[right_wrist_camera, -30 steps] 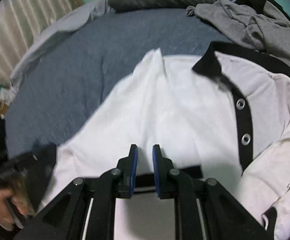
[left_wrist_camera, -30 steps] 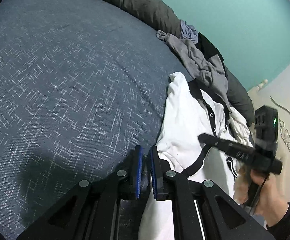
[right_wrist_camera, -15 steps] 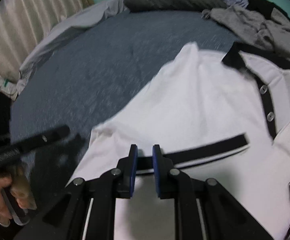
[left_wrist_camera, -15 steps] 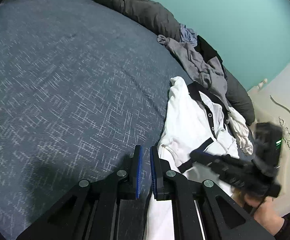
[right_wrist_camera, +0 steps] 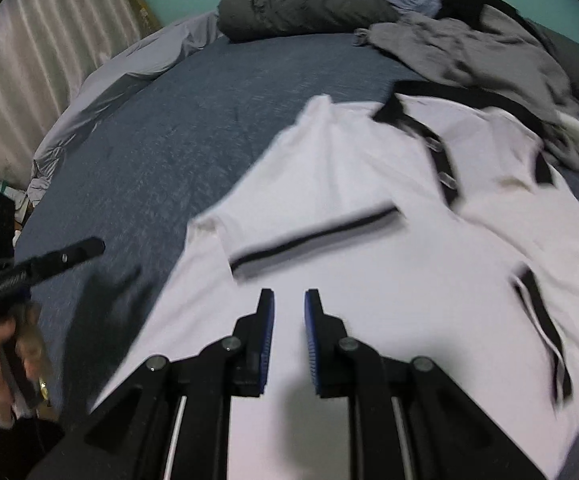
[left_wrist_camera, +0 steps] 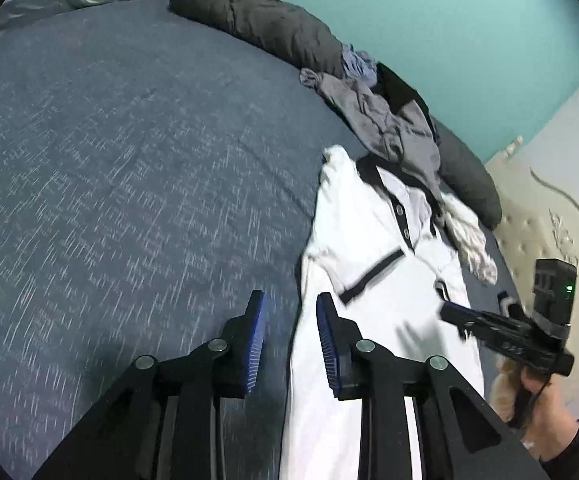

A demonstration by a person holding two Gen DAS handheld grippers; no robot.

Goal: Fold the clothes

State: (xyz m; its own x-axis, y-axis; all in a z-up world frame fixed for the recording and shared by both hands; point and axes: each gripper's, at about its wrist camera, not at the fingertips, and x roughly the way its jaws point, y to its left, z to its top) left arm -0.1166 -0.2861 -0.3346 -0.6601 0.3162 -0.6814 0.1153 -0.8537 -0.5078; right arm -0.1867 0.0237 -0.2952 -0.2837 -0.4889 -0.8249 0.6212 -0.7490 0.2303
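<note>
A white polo shirt (left_wrist_camera: 369,248) with black collar and placket lies flat on the bed, one black-trimmed sleeve (right_wrist_camera: 313,236) folded across its chest. My left gripper (left_wrist_camera: 289,300) hovers over the shirt's left edge. Its jaws are opening and nothing is between the pads; only bed and shirt show in the gap. My right gripper (right_wrist_camera: 289,296) hangs above the shirt's (right_wrist_camera: 369,280) lower body, fingers a narrow gap apart with nothing in them. Each gripper also shows in the other's view: the right gripper (left_wrist_camera: 449,314) at the shirt's right side, the left gripper (right_wrist_camera: 93,246) over the bare sheet.
The blue-grey bed sheet (left_wrist_camera: 109,160) stretches left of the shirt. A heap of grey and black clothes (left_wrist_camera: 381,120) and a white cloth (left_wrist_camera: 469,236) lie beyond the collar. A dark rolled duvet (left_wrist_camera: 257,12) lines the teal wall. A cream headboard (left_wrist_camera: 541,220) stands right, curtains (right_wrist_camera: 29,60) left.
Both grippers have drawn back and up from the shirt, so more of it shows. The left jaws have spread apart. The sleeve now lies folded across the chest.
</note>
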